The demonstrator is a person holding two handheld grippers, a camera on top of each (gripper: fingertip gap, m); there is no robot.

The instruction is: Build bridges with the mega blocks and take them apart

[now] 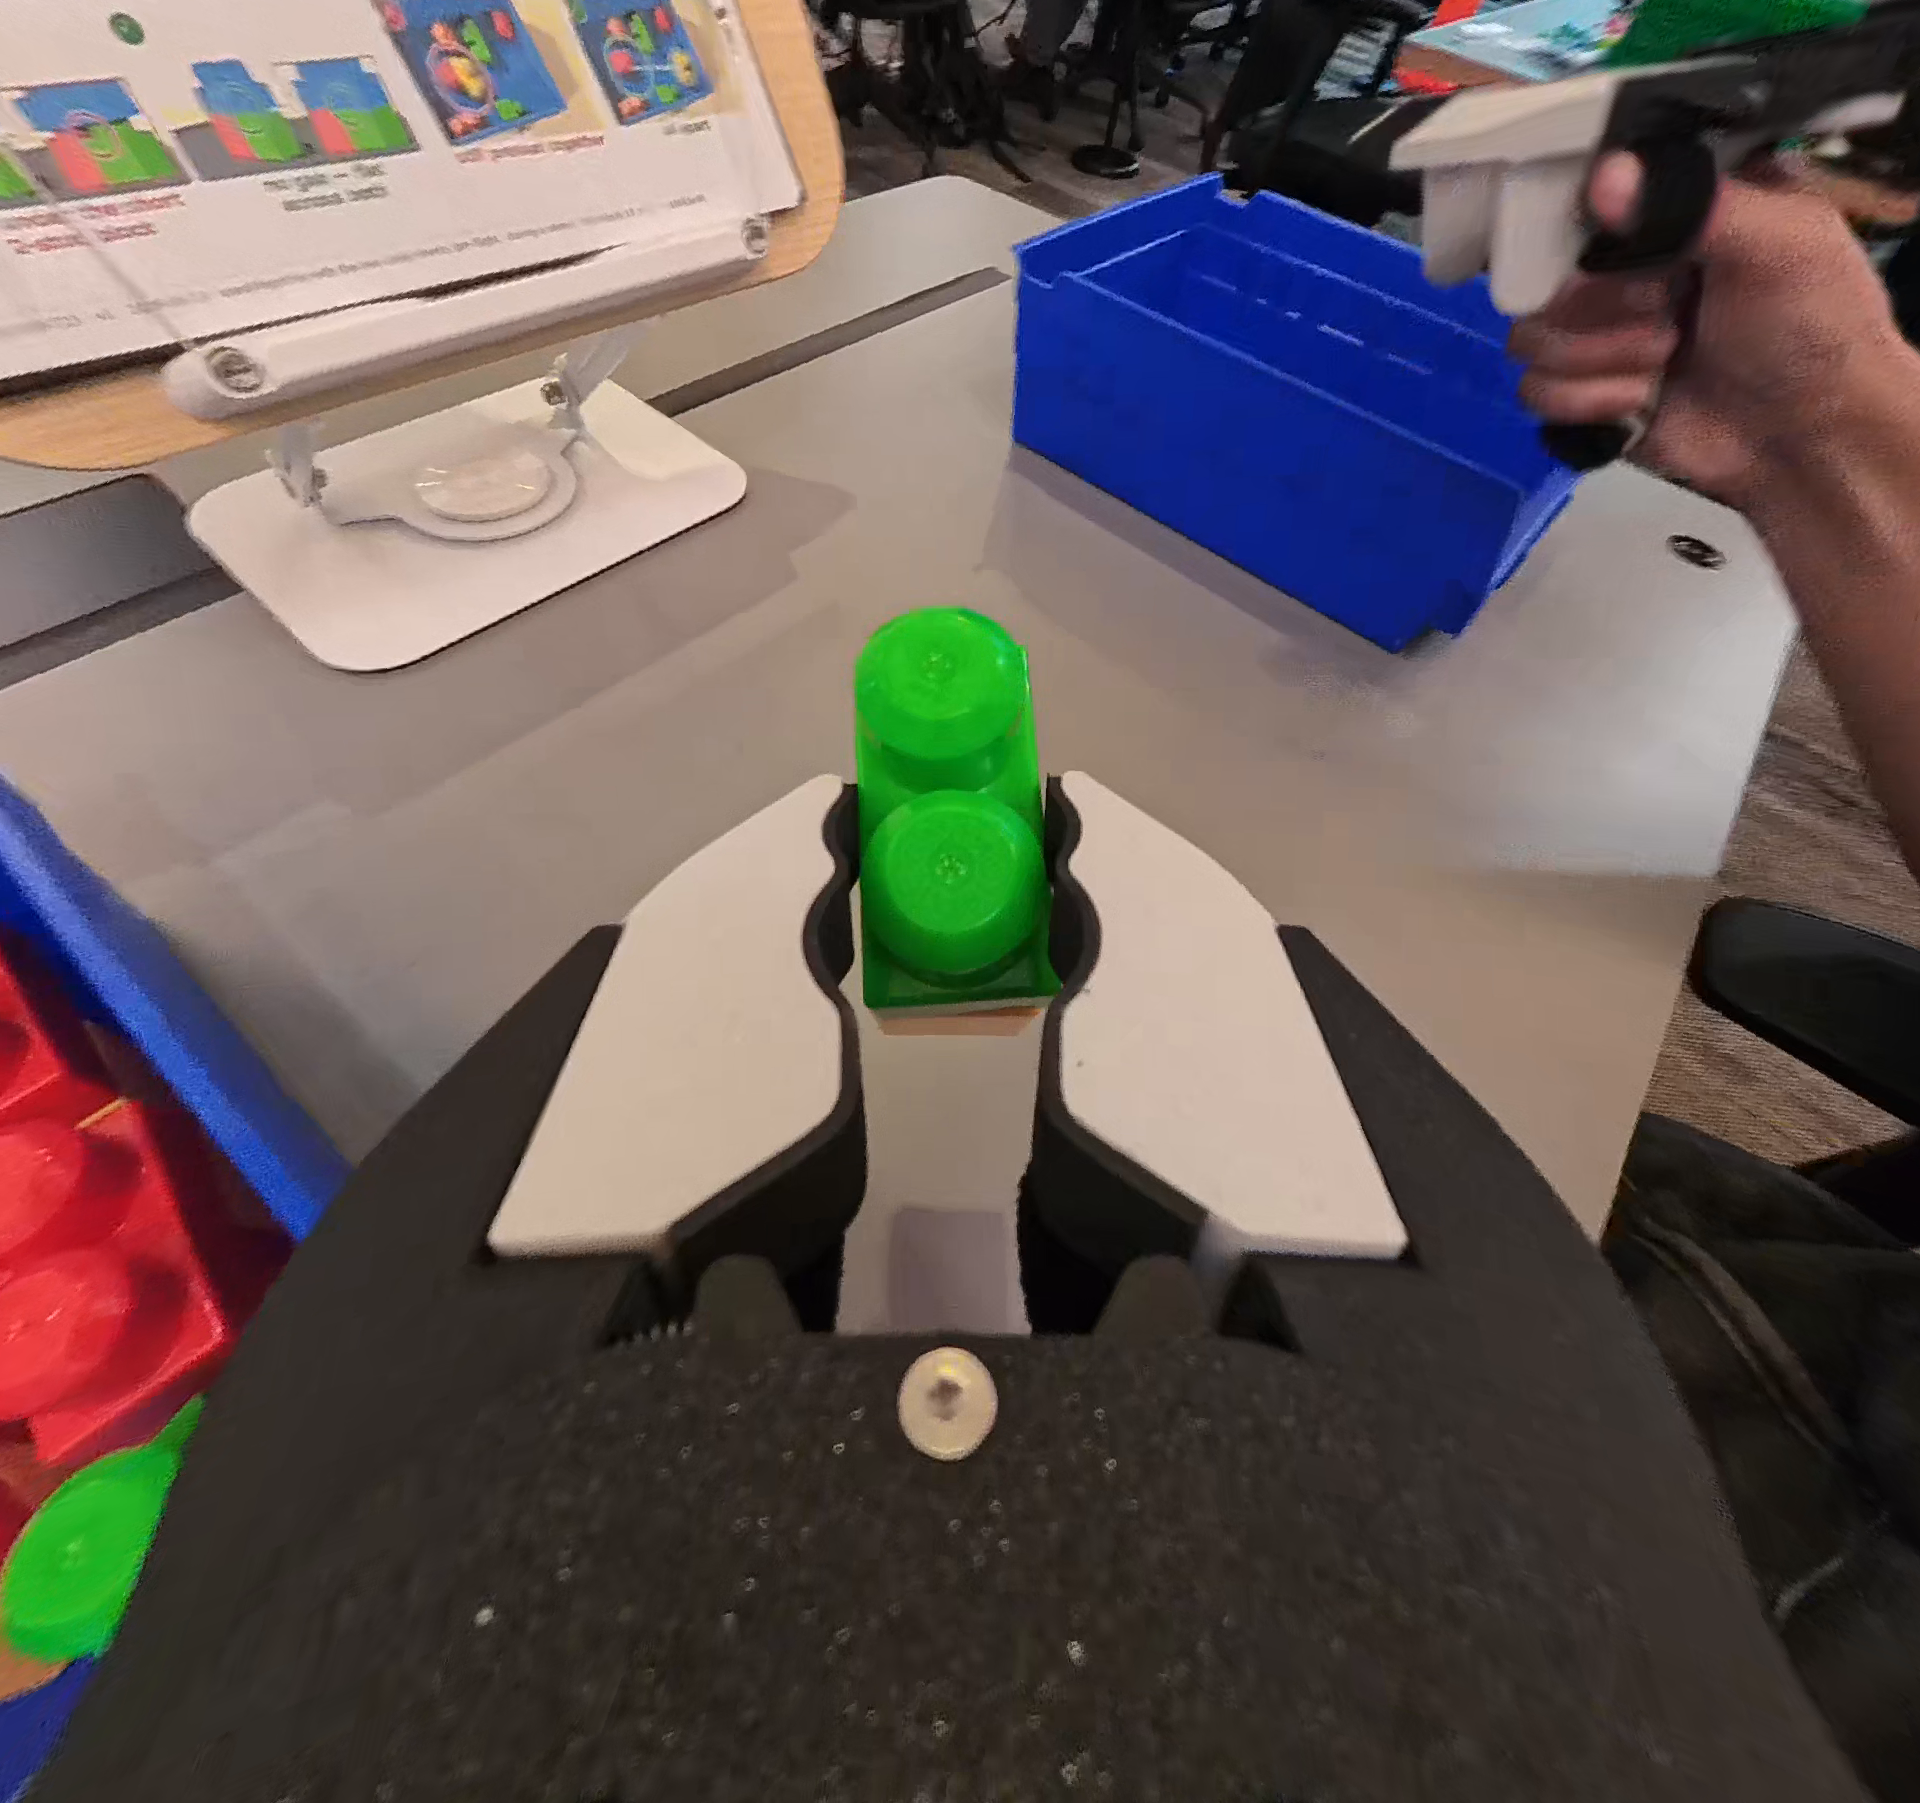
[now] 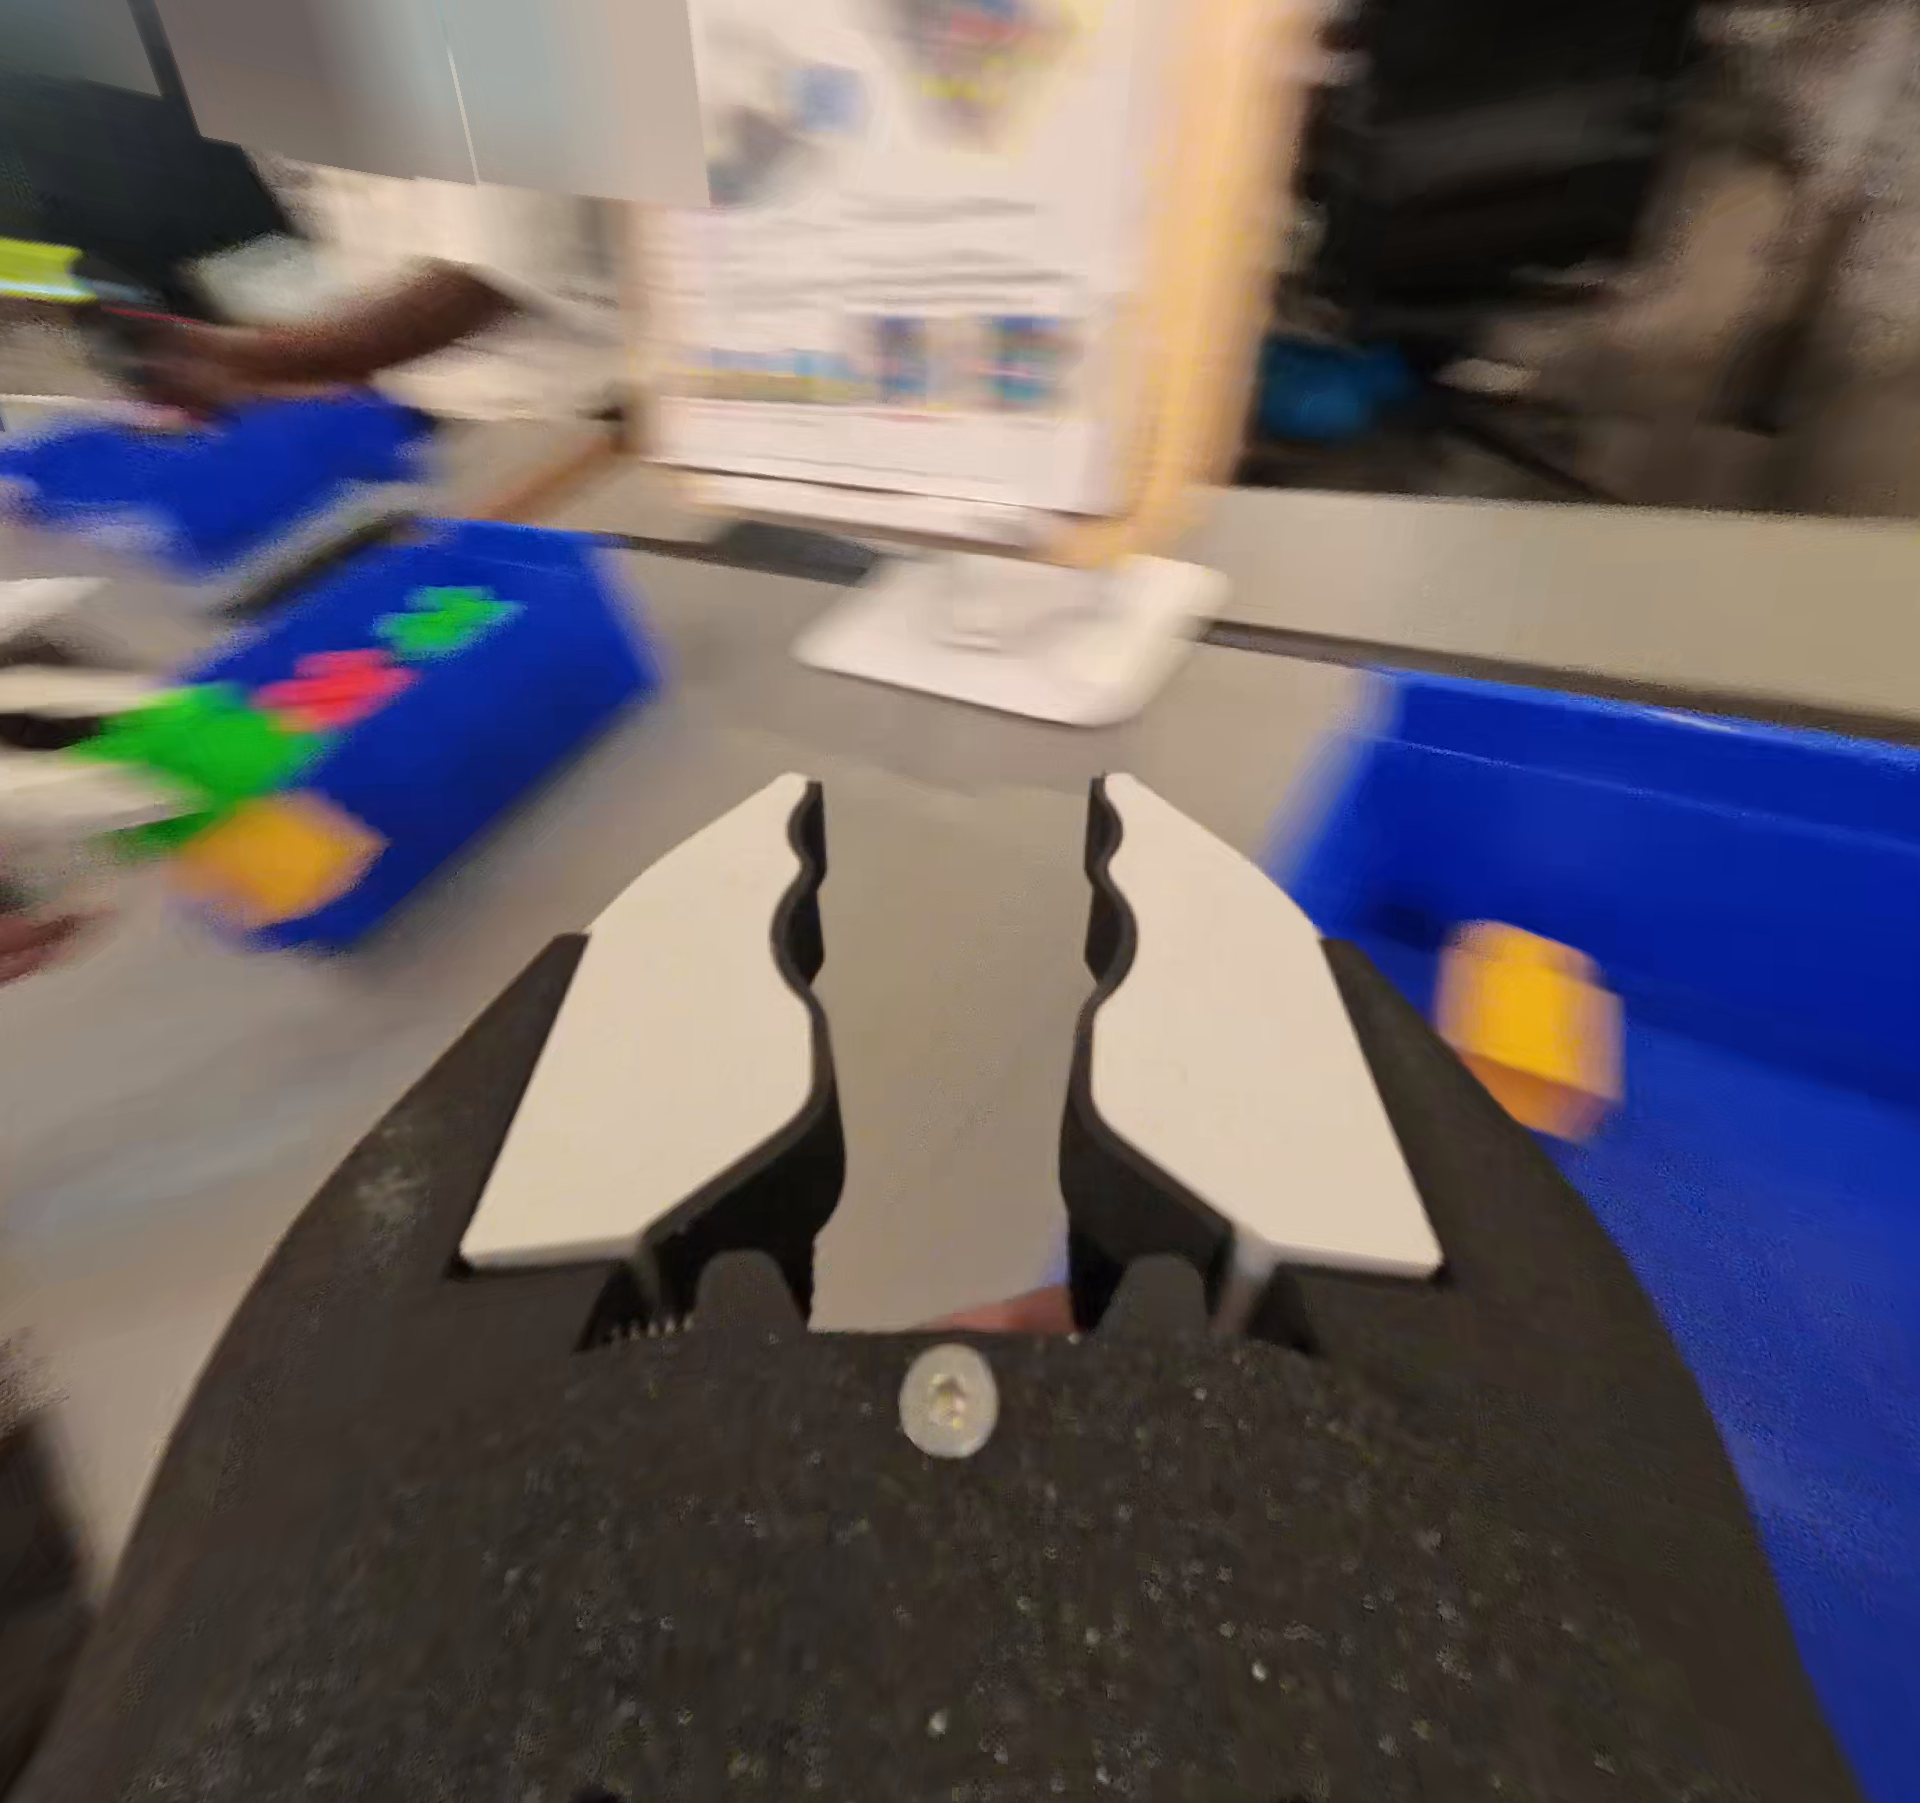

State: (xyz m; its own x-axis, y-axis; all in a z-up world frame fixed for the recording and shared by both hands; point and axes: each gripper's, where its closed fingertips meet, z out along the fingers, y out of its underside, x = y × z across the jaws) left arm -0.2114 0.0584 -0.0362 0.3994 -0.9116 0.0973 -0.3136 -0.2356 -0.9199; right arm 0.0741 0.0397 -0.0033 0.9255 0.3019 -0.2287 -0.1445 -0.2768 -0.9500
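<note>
My left gripper (image 1: 948,803) is shut on a green two-stud block (image 1: 940,714), held studs up above the grey table (image 1: 520,818). A sliver of orange (image 1: 951,1023) shows under the block's near end. My right gripper (image 2: 954,808) is open and empty over the table; it also shows in the left wrist view (image 1: 1481,236), raised above a blue bin (image 1: 1247,465). The right wrist view is blurred. In it a yellow block (image 2: 1527,1026) lies in that blue bin (image 2: 1662,818).
A second blue bin (image 1: 135,1005) at the near left holds red blocks (image 1: 73,1223) and a green block (image 1: 73,1545); it also shows in the right wrist view (image 2: 468,714). An instruction sheet on a white stand (image 1: 468,527) is at the back. A hand (image 1: 1745,371) holds the right gripper. Left tips to right tips: about 30 cm.
</note>
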